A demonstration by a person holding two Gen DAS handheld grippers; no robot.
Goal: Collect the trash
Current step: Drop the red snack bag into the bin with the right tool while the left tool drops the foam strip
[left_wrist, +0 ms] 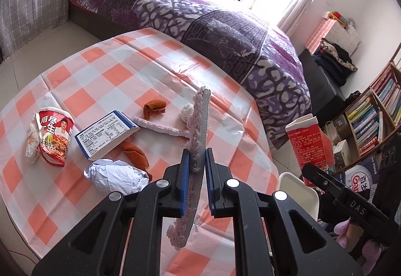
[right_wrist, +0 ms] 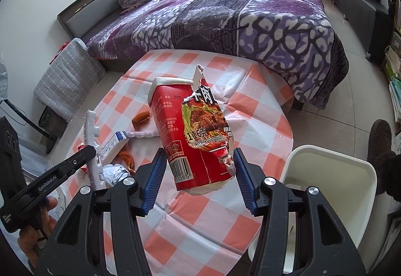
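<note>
Left wrist view: the left gripper is clamped on a thin pink foam strip that stands on edge between its blue pads, held above the checked surface. Still lying on the surface are a torn noodle cup at nine o'clock, a blue-edged box just right of it, a crumpled paper ball at seven o'clock, orange peel, and a second pink strip near the centre. At three o'clock the right gripper's red noodle carton hangs over a white bin.

Right wrist view: the right gripper grips the torn red noodle carton, tilted, its pads pressing both sides, above the surface. The white bin sits at four o'clock beside the surface. At eight o'clock the left gripper carries the foam strip; a hand holds it.
</note>
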